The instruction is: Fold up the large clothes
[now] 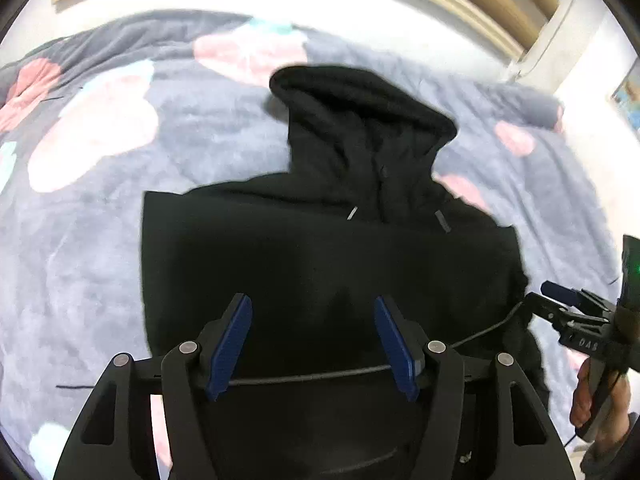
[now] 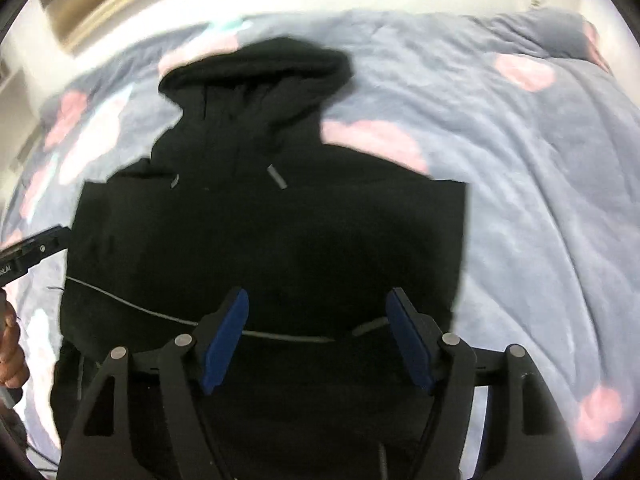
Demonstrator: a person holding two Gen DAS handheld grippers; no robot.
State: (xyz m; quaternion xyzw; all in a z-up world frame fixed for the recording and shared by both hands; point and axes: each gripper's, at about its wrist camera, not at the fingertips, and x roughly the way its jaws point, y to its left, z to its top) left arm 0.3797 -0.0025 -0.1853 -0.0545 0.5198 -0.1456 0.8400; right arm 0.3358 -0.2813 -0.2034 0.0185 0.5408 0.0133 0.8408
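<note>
On the bed (image 1: 80,240), left wrist view: you have a black hoodie (image 1: 320,260) lying flat on the flowered quilt, front up, drawcord tips showing near the neck. Sleeves appear tucked in already, since the body reads as a near-rectangular block with straight side edges; that is a judgement, the fabric is too dark to show the layers. Hood (image 1: 360,112) points away from you toward the far edge of the bed, hem toward you, so the long axis runs near-to-far, leaning slightly to the right in this view. Left tongs (image 1: 312,340) stand open over the lower body of the hoodie, nothing between the pads; only a thin cable (image 1: 312,378) crosses the gap. Right tongs (image 1: 560,296) show at the right margin by the garment's edge, hand (image 1: 600,396) on the grip.

Right wrist view: same hoodie (image 2: 280,240), hood (image 2: 260,76) far and leaning left here. Right tongs (image 2: 318,340) open above the hem region, pads clear of cloth as far as can be told. Left tongs' body shows at the left edge.

Progress: side folds look done; the crosswise fold, hem up toward the hood, is left. Hood not yet folded down.
</note>
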